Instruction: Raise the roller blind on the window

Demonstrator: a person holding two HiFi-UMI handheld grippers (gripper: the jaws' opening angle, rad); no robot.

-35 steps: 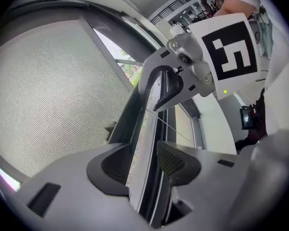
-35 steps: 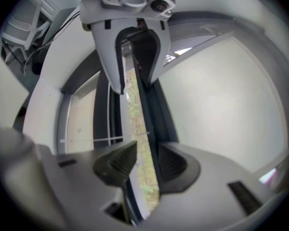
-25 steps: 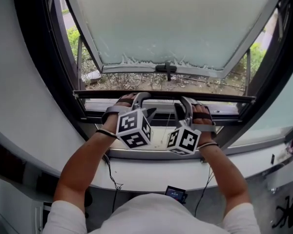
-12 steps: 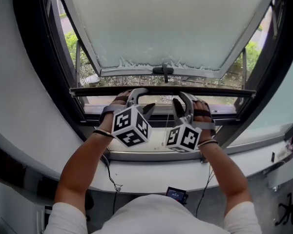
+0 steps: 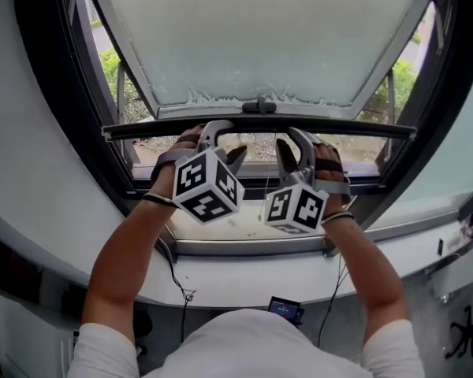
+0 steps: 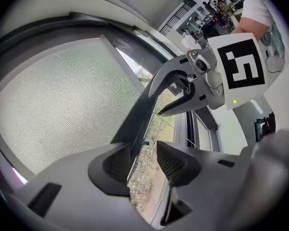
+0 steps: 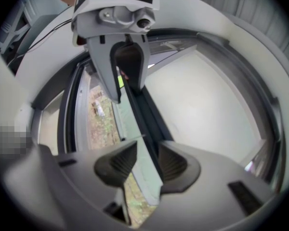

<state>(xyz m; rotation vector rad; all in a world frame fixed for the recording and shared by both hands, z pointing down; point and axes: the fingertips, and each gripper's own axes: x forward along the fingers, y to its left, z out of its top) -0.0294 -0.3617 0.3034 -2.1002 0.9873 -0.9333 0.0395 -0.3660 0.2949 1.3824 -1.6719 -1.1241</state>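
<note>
Head view, looking steeply down at a window: the roller blind (image 5: 260,38) is partly down, and its dark bottom bar (image 5: 260,126) now sits higher than a second ago, so a wider strip of gravel and greenery (image 5: 110,65) shows beneath it. The blind is on its way up, though most of the pane is still covered and much of the raising remains. The left hand-held gripper (image 5: 225,142) and the right hand-held gripper (image 5: 293,144) are side by side at the middle of the bar, well above the pale window sill (image 5: 244,250). In each gripper view the jaws stand spread, not clamped: the thin bar (image 6: 139,114) runs between the left gripper's ribbed pads with daylight beside it, and likewise the bar (image 7: 149,119) passes close to one pad of the right gripper – the bar seems carried or nudged rather than pinched. The blind fabric is a fine, pale, translucent mesh; the bar is slim, straight and matte black; the window frame (image 5: 55,132) is dark metal, the sill smooth and white.
</note>
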